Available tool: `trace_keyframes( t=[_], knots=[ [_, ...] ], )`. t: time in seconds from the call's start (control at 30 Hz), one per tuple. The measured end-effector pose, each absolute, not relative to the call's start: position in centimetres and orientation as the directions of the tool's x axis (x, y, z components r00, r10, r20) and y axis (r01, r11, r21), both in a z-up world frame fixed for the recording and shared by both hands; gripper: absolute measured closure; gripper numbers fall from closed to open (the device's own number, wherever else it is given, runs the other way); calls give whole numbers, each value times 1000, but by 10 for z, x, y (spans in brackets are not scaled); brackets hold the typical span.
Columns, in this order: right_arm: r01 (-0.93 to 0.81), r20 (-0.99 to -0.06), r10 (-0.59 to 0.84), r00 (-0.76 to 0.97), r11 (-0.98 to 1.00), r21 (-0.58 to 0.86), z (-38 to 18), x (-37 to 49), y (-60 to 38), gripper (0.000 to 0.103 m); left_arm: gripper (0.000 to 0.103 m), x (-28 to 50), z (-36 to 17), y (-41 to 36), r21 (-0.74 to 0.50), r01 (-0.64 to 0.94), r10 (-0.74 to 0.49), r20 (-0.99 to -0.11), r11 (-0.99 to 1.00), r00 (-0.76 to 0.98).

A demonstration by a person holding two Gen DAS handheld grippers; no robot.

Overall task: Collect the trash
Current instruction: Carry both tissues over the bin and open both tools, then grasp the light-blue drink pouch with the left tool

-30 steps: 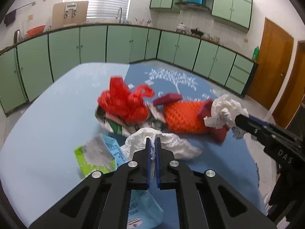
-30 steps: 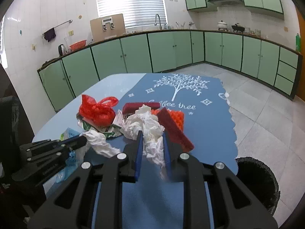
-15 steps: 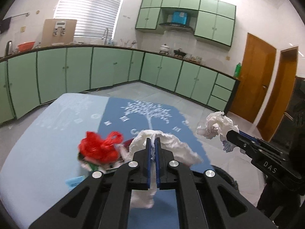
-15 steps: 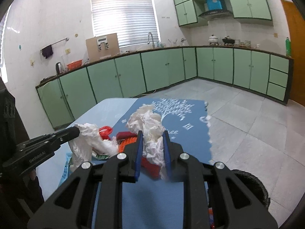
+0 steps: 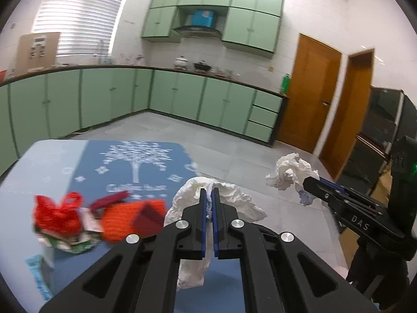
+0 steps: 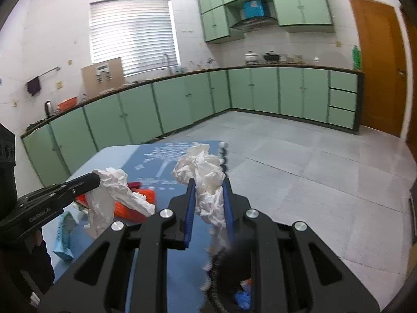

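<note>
1. The left gripper has its blue-lined jaws pressed nearly together on a crumpled white plastic bag, which drapes over both sides of the fingers and hangs below them, clear of the table.
2. The right gripper is clamped on a wad of crumpled white tissue paper; the wad fills the gap between the blue pads and rises above the fingertips, with a strand trailing down.
3. In the left wrist view the right gripper and its tissue are off to the right, over the tiled floor beyond the table edge.
4. Just under the right gripper, a black trash bin shows, blurred, with something blue inside.
5. Left on the table, on or beside a blue mat with a white tree print: a red plastic bag, an orange textured item, a dark red piece, a printed wrapper and a light blue packet.
</note>
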State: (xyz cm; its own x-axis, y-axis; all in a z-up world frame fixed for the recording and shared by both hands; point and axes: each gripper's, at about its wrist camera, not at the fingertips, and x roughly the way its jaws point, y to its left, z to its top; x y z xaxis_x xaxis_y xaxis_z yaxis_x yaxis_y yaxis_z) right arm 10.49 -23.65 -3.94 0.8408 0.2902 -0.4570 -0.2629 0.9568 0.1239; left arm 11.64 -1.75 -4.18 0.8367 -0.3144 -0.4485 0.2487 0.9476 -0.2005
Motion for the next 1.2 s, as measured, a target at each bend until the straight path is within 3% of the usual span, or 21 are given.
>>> trace_keyframes(
  t=[0.53,0.73,0.83,0.87,0.97,1.1,1.2],
  knots=[
    [-61,-539,116,834,991,120,-96,119,-335,84,99,165,-81,-138,-196,432,-468,-504,880,726],
    [-15,-596,86,799,992,123,-130,132,-353,73,98,186,-105,-171,-211,472,-502,-559,856,660],
    [9,-613,67,787,993,120,-140,134,-356,55,80,189,-110,-175,-216,473,-503,-572,854,648],
    [16,-616,64,785,992,123,-142,135,-358,49,70,190,-111,-173,-215,466,-497,-572,858,652],
    [33,-608,39,793,994,108,-145,131,-360,32,55,190,-108,-164,-210,446,-480,-569,870,667],
    [36,-587,22,810,996,86,-136,131,-354,14,43,186,-101,-143,-185,405,-434,-562,895,704],
    [15,-563,41,825,995,96,-126,127,-344,10,34,178,-94,-121,-161,355,-382,-558,921,737]
  ],
)
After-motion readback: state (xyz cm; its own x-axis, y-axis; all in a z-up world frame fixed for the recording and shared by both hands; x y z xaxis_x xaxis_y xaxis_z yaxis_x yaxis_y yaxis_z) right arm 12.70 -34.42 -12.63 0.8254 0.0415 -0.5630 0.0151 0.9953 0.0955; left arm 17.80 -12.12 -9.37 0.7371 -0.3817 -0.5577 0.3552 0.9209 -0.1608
